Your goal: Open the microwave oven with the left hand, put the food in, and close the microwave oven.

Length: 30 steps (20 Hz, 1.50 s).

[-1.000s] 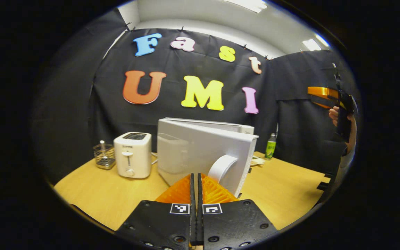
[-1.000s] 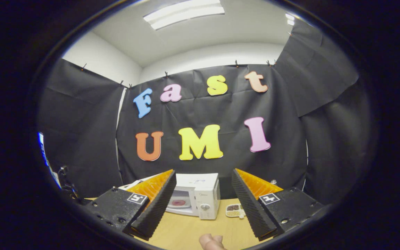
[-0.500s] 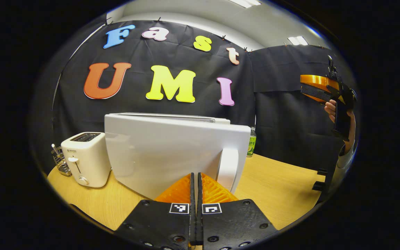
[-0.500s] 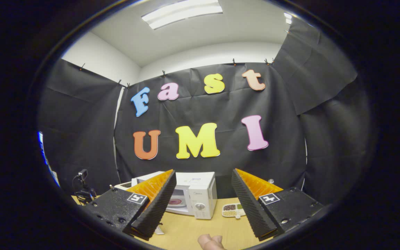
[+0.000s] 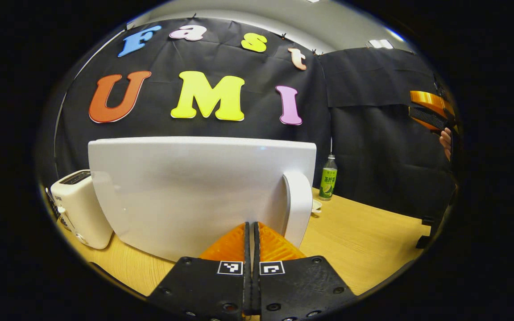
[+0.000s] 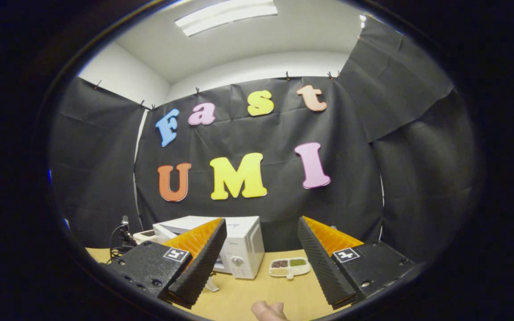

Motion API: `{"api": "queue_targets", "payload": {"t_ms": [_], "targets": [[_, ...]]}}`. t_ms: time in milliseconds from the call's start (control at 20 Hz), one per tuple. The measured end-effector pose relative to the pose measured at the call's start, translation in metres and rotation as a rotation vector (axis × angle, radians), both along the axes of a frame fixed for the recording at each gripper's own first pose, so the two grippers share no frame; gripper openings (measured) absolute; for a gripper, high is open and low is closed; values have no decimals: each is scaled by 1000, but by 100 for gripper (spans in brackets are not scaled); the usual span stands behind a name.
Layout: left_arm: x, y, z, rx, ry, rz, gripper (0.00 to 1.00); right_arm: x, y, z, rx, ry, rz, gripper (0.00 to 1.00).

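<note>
The white microwave door (image 5: 185, 187) stands broad across the left gripper view, its curved white handle (image 5: 299, 207) at its right edge. My left gripper (image 5: 251, 226) is shut, its fingers pressed together with nothing between them, tips close to the door just left of the handle. In the right gripper view the white microwave (image 6: 243, 245) sits far off on the table, with a divided food tray (image 6: 289, 266) to its right. My right gripper (image 6: 259, 229) is open and empty, held high; it also shows as the right gripper (image 5: 431, 111) in a hand.
A white toaster (image 5: 78, 205) stands left of the microwave and a green bottle (image 5: 328, 178) at the back right. Bare wooden table (image 5: 364, 240) lies right of the door. A small camera stand (image 6: 123, 232) is at the table's left. A fingertip (image 6: 266, 310) shows below.
The left gripper has come closer to the door, which now faces it squarely and looks larger; the toaster slid left. The right view shifted, hiding the oven's inside behind a finger.
</note>
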<state>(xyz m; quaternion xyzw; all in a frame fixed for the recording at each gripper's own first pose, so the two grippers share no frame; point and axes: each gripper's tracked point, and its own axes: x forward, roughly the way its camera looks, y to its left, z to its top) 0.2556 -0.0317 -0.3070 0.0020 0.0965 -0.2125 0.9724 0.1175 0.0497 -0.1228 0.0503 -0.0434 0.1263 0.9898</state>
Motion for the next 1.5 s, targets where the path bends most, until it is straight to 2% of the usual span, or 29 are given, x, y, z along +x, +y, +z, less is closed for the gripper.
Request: {"api": "queue_targets", "payload": {"t_ms": [150, 200, 250, 300, 350, 450, 500, 550, 650, 700, 750, 800, 850, 900, 950, 1000, 1050, 1150, 1200, 1250, 1300, 1350, 1500], "targets": [[24, -3, -4, 9, -4, 29, 0, 8, -10, -10, 1, 19, -16, 100], [32, -4, -3, -5, -3, 41, 0, 10, -13, -15, -3, 30, -26, 91], [40, -7, -3, -27, 3, 57, 0, 11, -15, -18, -8, 43, -30, 91], [47, -10, -2, -40, 13, 71, 0, 10, -14, -20, -13, 54, -28, 100], [50, -15, -1, -35, 26, 74, 0, 7, -12, -23, -15, 66, -17, 100], [66, -13, 15, 17, -16, 124, 0, -4, -2, -20, -6, 80, 24, 100], [69, -16, 19, 42, -11, 136, 0, -8, -5, -16, -6, 76, 20, 100], [75, -17, 23, 63, -9, 154, 0, -12, -9, -13, -15, 70, 8, 91], [88, -20, 25, 86, 6, 192, 0, -23, -12, -11, -35, 63, -17, 91], [90, -19, 24, 91, 21, 211, 0, -30, -13, -8, -36, 58, -23, 100], [93, -18, 26, 88, 22, 232, 0, -35, -13, -5, -33, 58, -27, 91], [93, -19, 26, 73, 27, 236, 0, -41, -13, -4, -28, 57, -29, 100], [94, -19, 27, 62, 29, 239, 0, -47, -14, -1, -24, 56, -33, 91], [93, -20, 26, 41, 36, 243, 0, -52, -16, 0, -24, 55, -41, 100], [95, -20, 27, 34, 35, 249, 0, -57, -17, 1, -24, 53, -51, 100], [102, -17, 27, 45, 25, 273, 0, -63, -17, 2, -24, 53, -56, 91], [94, -15, 22, 44, 69, 273, 0, -69, -14, 2, -25, 56, -57, 91], [97, -18, 22, 52, 48, 297, 0, -79, -10, 0, -14, 58, -55, 92], [96, -10, 17, 86, 58, 338, 0, -85, -9, -4, -16, 67, -50, 100], [91, -4, 17, 108, 65, 368, 0, -90, -7, -8, -21, 76, -48, 91], [82, -3, 18, 108, 70, 390, 0, -94, -8, -11, -21, 81, -56, 100], [69, -6, 20, 92, 83, 393, 0, -99, -9, -13, -19, 87, -65, 92], [20, -13, 42, 40, 45, 384, 2, -118, -2, -20, -31, 97, -55, 91]]}}
